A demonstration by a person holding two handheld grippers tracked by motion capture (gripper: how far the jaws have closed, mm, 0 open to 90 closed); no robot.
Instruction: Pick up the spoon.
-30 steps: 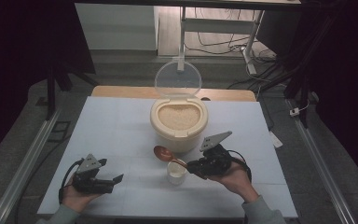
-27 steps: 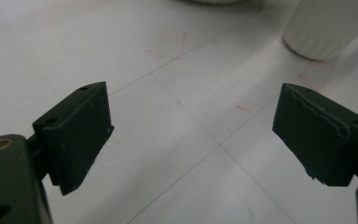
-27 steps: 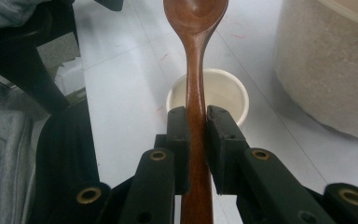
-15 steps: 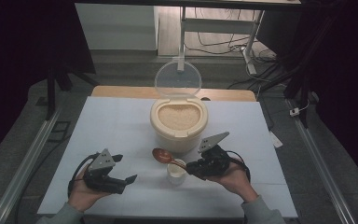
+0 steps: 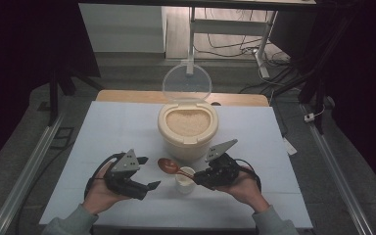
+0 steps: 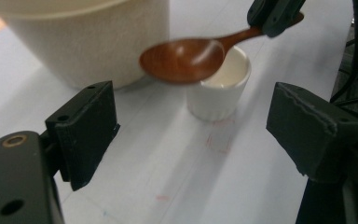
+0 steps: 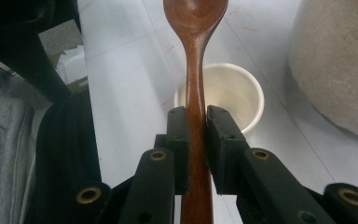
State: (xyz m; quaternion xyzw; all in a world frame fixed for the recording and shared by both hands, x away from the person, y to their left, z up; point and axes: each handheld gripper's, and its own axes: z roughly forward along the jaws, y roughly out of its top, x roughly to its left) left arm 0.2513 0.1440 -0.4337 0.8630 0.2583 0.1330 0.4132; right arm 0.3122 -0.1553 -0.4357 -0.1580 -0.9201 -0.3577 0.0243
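A brown wooden spoon [image 5: 169, 166] [image 6: 186, 58] [image 7: 196, 56] is held level above a small white cup [image 5: 184, 180] [image 6: 220, 88] [image 7: 228, 95], and its bowl looks empty. My right gripper [image 5: 199, 176] [image 7: 196, 122] is shut on the spoon's handle. A cream container [image 5: 187, 128] [image 6: 81, 37] [image 7: 340, 60] full of rice stands behind the cup with its clear lid [image 5: 187, 82] up. My left gripper [image 5: 151, 172] [image 6: 193, 130] is open just left of the cup, jaws wide and pointed at it, nothing between them.
The white table [image 5: 112, 132] ends in a wooden strip [image 5: 127, 96] at the back. Metal rails [image 5: 27, 169] run along both sides. A sleeve [image 7: 0, 140] and the other gripper's black body lie at the left of the right gripper view.
My left gripper has lifted off the table and moved right toward the cup. The right gripper, spoon and cup have stayed put.
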